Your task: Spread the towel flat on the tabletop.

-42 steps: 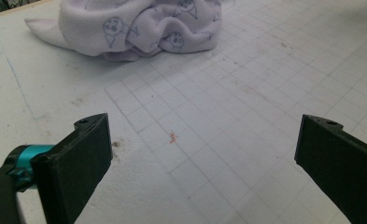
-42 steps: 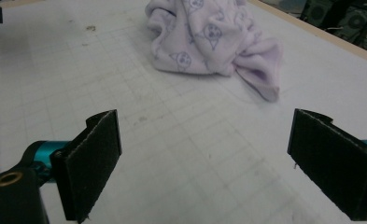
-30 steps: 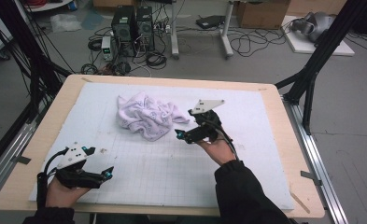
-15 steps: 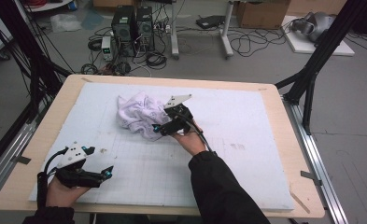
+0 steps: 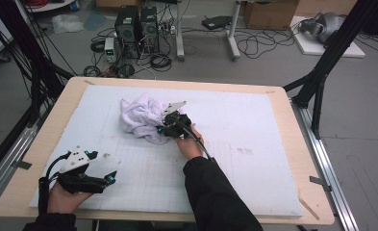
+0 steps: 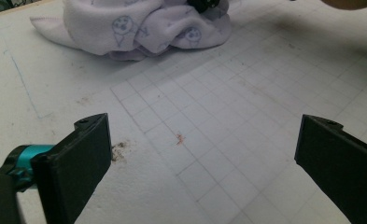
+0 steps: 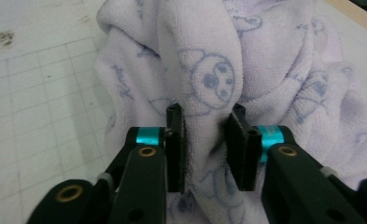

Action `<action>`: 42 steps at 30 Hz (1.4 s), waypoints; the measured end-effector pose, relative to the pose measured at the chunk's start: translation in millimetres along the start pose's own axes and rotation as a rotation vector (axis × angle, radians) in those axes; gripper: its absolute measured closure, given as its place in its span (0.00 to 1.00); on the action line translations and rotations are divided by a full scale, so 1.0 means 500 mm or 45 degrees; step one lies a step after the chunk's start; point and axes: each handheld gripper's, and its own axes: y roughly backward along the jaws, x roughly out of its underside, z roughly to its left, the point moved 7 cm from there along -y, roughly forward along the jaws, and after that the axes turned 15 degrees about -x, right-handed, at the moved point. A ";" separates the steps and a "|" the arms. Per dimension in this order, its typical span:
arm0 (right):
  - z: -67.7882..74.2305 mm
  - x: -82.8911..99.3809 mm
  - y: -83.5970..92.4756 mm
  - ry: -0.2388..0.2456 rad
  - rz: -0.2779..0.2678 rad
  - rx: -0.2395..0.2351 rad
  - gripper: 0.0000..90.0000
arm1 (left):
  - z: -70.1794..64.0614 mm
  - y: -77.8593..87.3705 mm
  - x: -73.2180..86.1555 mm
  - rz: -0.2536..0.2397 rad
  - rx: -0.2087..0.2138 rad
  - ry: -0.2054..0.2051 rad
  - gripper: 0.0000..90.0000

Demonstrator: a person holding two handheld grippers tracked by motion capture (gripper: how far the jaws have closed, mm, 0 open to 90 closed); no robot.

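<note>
A crumpled pale lilac towel (image 5: pixel 137 114) with small printed figures lies on the white gridded mat (image 5: pixel 244 159), left of centre toward the far side. My right gripper (image 5: pixel 163 129) is at its near right edge. In the right gripper view the jaws have just been closing, and my right gripper (image 7: pixel 205 116) now pinches an upright fold of the towel (image 7: pixel 209 70) between its pads. My left gripper (image 5: pixel 112 177) rests at the near left corner of the mat. In its own view my left gripper (image 6: pixel 204 122) stands wide open over bare grid, the towel (image 6: pixel 139 28) farther off.
The mat covers a wooden table (image 5: pixel 306 159). Small brown stains (image 6: pixel 118 151) mark the mat near the left gripper. Black frame struts (image 5: pixel 321 77) rise at both sides. Computer boxes (image 5: pixel 138 24) and cables lie on the floor beyond the far edge.
My right gripper has moved left and down from the mat's middle into the towel's edge and closed on a fold. The left gripper has stayed put.
</note>
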 end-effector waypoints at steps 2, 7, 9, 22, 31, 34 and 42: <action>0.004 -0.008 0.030 0.005 -0.019 -0.039 0.83 | 0.002 0.001 -0.001 -0.006 -0.001 0.006 0.05; 0.041 -0.024 0.108 0.034 -0.053 -0.125 0.83 | 0.004 0.003 -0.002 -0.008 0.004 0.013 0.05; 0.053 -0.022 0.122 0.044 -0.041 -0.151 0.83 | 0.003 0.004 -0.004 -0.016 0.005 0.012 0.05; 0.263 0.139 0.233 0.085 0.137 -0.318 0.77 | -0.017 0.008 -0.019 -0.035 0.039 -0.005 0.05; 0.259 0.144 0.282 0.125 -0.055 -0.233 0.44 | -0.059 -0.013 -0.062 -0.052 0.140 -0.038 0.10; 0.185 0.162 0.250 0.083 0.026 -0.134 0.44 | -0.083 -0.038 -0.092 -0.053 0.188 -0.070 0.14; 0.139 0.190 0.181 0.003 0.114 -0.185 0.54 | -0.131 -0.150 -0.123 0.063 0.285 -0.128 0.36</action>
